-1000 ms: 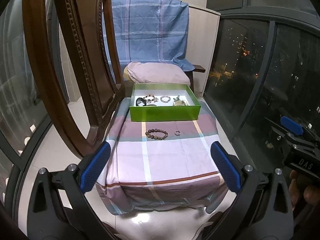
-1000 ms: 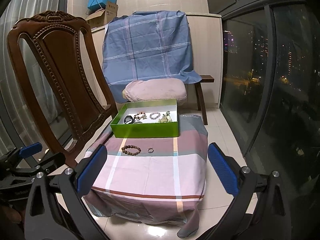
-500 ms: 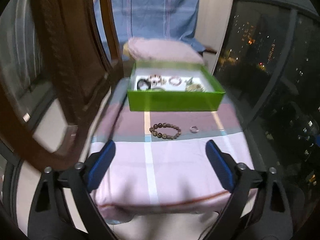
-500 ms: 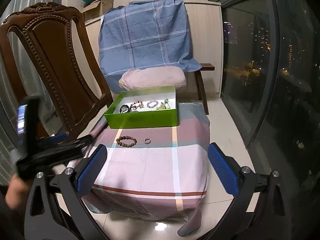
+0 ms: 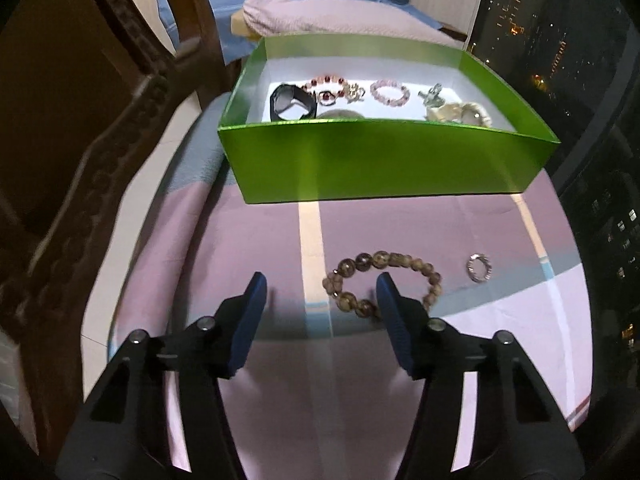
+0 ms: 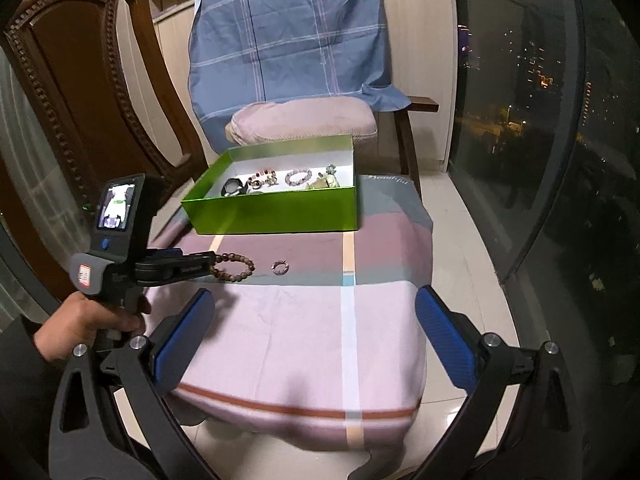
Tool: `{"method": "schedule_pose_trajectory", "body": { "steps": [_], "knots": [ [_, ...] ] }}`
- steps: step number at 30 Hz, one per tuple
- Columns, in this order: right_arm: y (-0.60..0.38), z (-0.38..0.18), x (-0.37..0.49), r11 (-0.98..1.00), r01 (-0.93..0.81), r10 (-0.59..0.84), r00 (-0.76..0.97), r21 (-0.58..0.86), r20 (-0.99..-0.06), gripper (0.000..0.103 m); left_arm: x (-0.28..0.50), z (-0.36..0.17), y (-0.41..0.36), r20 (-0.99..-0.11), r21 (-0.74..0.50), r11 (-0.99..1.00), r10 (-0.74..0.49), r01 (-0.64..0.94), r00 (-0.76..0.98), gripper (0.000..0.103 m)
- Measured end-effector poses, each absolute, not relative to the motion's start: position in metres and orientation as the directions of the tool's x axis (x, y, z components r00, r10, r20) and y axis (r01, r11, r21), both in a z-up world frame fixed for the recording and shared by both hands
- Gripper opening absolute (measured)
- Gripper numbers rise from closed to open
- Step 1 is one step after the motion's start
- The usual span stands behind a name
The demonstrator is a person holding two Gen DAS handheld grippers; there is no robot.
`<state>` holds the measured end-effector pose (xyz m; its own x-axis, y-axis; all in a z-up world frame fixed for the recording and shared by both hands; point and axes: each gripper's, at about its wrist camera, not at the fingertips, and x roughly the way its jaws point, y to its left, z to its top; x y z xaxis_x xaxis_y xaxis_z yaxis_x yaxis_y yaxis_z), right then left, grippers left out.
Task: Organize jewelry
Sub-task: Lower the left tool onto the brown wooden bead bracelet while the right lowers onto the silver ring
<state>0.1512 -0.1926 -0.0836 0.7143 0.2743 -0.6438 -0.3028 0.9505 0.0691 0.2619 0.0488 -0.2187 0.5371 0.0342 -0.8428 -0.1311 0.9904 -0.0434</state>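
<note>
Left wrist view, left gripper point(image 5: 320, 286) jaws closing, unclamped, round-beaded bracelet point(image 5: 384, 282), glossy green box point(image 5: 384, 160).

- Left gripper point(image 5: 320, 286): black jointed arms, silver screws, ribbed blue pads.
- Right gripper point(image 6: 314, 312): the same black frame with blue pads.
- The left handle carries a small lit screen, a blue button and a red-and-white sticker.
- Dark sleeve point(image 6: 18, 364) at the wrist.

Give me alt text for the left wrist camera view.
The left gripper, jaws just closing with nothing pressed yet, reaches a brown beaded bracelet on a pink plaid cloth; a small silver ring lies to its right. Behind stands an open green box holding more jewelry.
</note>
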Motion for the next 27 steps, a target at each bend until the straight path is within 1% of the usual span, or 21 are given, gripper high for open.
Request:
{"method": "schedule_pose_trajectory", "body": {
  "steps": [2,3,4,6,8,9,10,11,12,13,16,17,19,20,21,22,24,27],
  "knots": [
    [-0.183,-0.092,0.166,0.949,-0.310,0.270,0.707,0.057,-0.654,0.093,0.268,-0.228,0.051,-0.859,-0.051,0.990,0.023,-0.131,0.512,0.045],
    [-0.176,-0.098,0.175,0.949,-0.312,0.263,0.703,0.047,-0.661,0.090,0.270,-0.233,0.052,-0.866,-0.066,0.989,0.008,-0.129,0.499,0.043],
    [-0.172,-0.102,0.182,0.949,-0.314,0.260,0.698,0.041,-0.667,0.089,0.271,-0.236,0.053,-0.865,-0.070,0.989,0.004,-0.129,0.501,0.042],
    [-0.158,-0.116,0.201,0.946,-0.324,0.250,0.683,0.021,-0.686,0.082,0.271,-0.238,0.049,-0.855,-0.036,0.994,0.025,-0.107,0.517,0.042],
    [-0.146,-0.132,0.219,0.944,-0.331,0.232,0.662,0.000,-0.712,0.076,0.273,-0.239,0.049,-0.853,-0.045,0.994,0.016,-0.104,0.521,0.042],
    [-0.140,-0.140,0.227,0.943,-0.334,0.230,0.650,-0.001,-0.724,0.074,0.273,-0.239,0.049,-0.852,-0.044,0.994,0.014,-0.099,0.523,0.042],
    [-0.134,-0.147,0.234,0.943,-0.334,0.223,0.645,-0.007,-0.731,0.073,0.273,-0.239,0.049,-0.850,-0.044,0.995,0.012,-0.095,0.526,0.038],
    [-0.128,-0.155,0.242,0.943,-0.333,0.208,0.641,-0.024,-0.739,0.071,0.274,-0.240,0.050,-0.847,-0.046,0.994,0.012,-0.096,0.531,0.028],
    [-0.122,-0.163,0.249,0.941,-0.338,0.198,0.629,-0.035,-0.752,0.069,0.274,-0.239,0.051,-0.846,-0.049,0.994,0.011,-0.098,0.532,0.022],
    [-0.116,-0.170,0.255,0.938,-0.346,0.199,0.612,-0.033,-0.766,0.069,0.276,-0.239,0.053,-0.847,-0.058,0.993,0.004,-0.100,0.531,0.012],
    [-0.105,-0.181,0.264,0.935,-0.350,0.185,0.600,-0.048,-0.778,0.067,0.275,-0.239,0.059,-0.845,-0.097,0.990,-0.029,-0.099,0.534,0.012],
    [-0.100,-0.185,0.267,0.933,-0.356,0.178,0.593,-0.057,-0.785,0.063,0.275,-0.239,0.059,-0.844,-0.098,0.991,-0.032,-0.095,0.535,0.012],
    [-0.093,-0.195,0.271,0.927,-0.370,0.178,0.569,-0.057,-0.803,0.053,0.274,-0.239,0.061,-0.843,-0.111,0.989,-0.040,-0.101,0.536,0.012],
    [-0.090,-0.198,0.273,0.925,-0.375,0.181,0.557,-0.051,-0.811,0.044,0.273,-0.238,0.062,-0.843,-0.122,0.986,-0.045,-0.110,0.537,0.012],
    [-0.089,-0.202,0.273,0.924,-0.379,0.186,0.549,-0.044,-0.815,0.039,0.272,-0.236,0.064,-0.841,-0.126,0.985,-0.045,-0.115,0.539,0.012],
    [-0.088,-0.202,0.272,0.924,-0.378,0.187,0.560,-0.049,-0.807,0.037,0.270,-0.233,0.064,-0.837,-0.125,0.985,-0.043,-0.115,0.545,0.012],
    [-0.088,-0.201,0.271,0.924,-0.381,0.195,0.564,-0.043,-0.802,0.021,0.262,-0.224,0.064,-0.824,-0.125,0.986,-0.043,-0.108,0.565,0.012],
    [-0.093,-0.197,0.271,0.928,-0.373,0.224,0.542,0.007,-0.810,0.021,0.247,-0.202,0.063,-0.797,-0.132,0.986,-0.048,-0.097,0.602,0.012]
  ]
}}
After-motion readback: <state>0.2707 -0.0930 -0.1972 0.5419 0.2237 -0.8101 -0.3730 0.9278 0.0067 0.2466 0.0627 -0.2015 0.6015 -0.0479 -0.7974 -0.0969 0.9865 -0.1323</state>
